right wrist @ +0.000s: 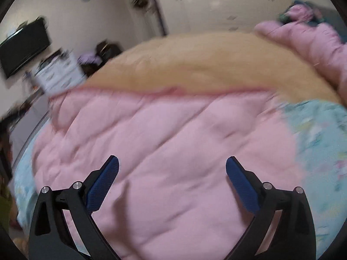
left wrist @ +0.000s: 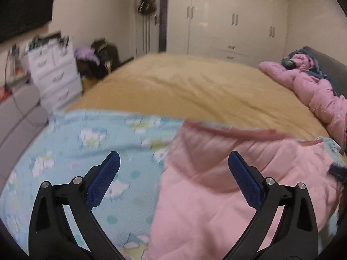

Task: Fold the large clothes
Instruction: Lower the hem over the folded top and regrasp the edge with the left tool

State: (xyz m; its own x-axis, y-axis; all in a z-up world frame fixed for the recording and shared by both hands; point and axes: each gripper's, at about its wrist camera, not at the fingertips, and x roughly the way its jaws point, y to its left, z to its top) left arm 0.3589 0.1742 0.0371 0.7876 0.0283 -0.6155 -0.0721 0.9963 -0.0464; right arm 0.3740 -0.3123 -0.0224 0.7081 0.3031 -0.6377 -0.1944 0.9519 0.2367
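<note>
With both tools spread wide and nothing between the pads, we hold no cloth right now. Our left gripper (left wrist: 174, 159) hangs over the seam where the pink quilted garment (left wrist: 216, 184) overlaps the light-blue printed blanket (left wrist: 86, 151); our right gripper (right wrist: 172, 163) hangs over the middle of the same pink piece (right wrist: 173, 130), w/ no contact we can confirm.

Risks, as we judge them: the quilted fabric looks thick and springy, so a fold left unheld may creep open. Pinching from here w/o aiming at an edge could catch the blanket underneath too, esp. on the left side, and drag both layers. Both views are blurred, so edge position is approx. only.

Relative to the tools: the pink piece lies just below and ahead of both, spread at the near edge of the bed, on the blue blanket. Its far hem (left wrist: 238, 131) runs across toward the mustard bedspread (left wrist: 195, 86). Another pink quilted bundle (left wrist: 314, 91) sits well apart at the bed's far right edge.
</note>
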